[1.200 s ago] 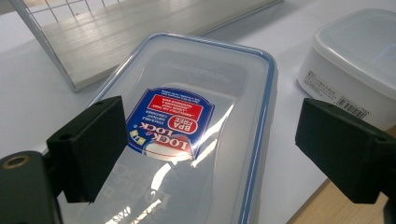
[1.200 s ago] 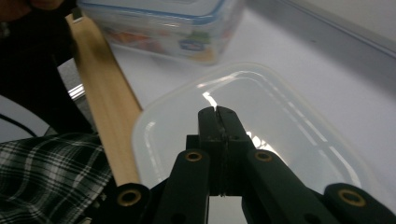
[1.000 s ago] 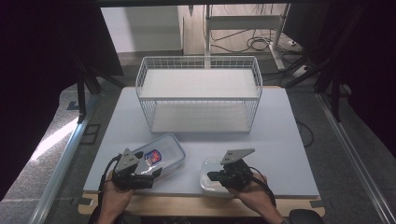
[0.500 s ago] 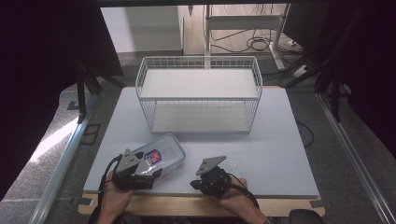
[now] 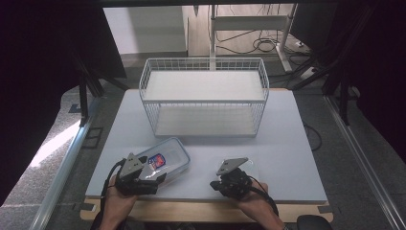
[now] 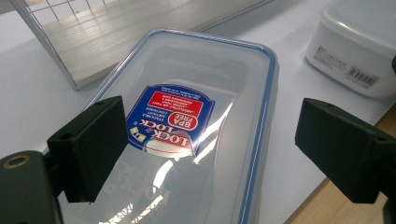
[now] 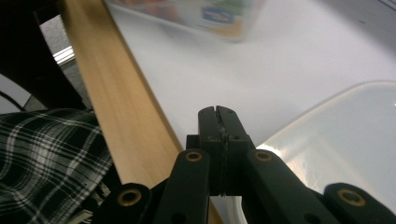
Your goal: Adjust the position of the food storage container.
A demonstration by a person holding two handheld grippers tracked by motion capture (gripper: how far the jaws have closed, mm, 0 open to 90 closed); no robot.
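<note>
Clear blue-rimmed plastic lid (image 6: 196,130) lying beneath wide-open, empty left tongs (image 6: 210,154); right tongs (image 7: 219,116) sitting closed, empty, beside white plastic container (image 7: 336,144).

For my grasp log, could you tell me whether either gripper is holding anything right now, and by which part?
Nothing is held. The left gripper is open, its jaws on either side of the clear lid; the right gripper is shut on nothing, beside the white container.

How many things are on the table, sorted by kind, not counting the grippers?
Wire baskets: 1, the white wire basket at the far side.
Plastic food containers: 2, the clear blue-rimmed container between the open left gripper's jaws, and the white container by the right gripper, jaws shut.
Total: 3 things.
</note>
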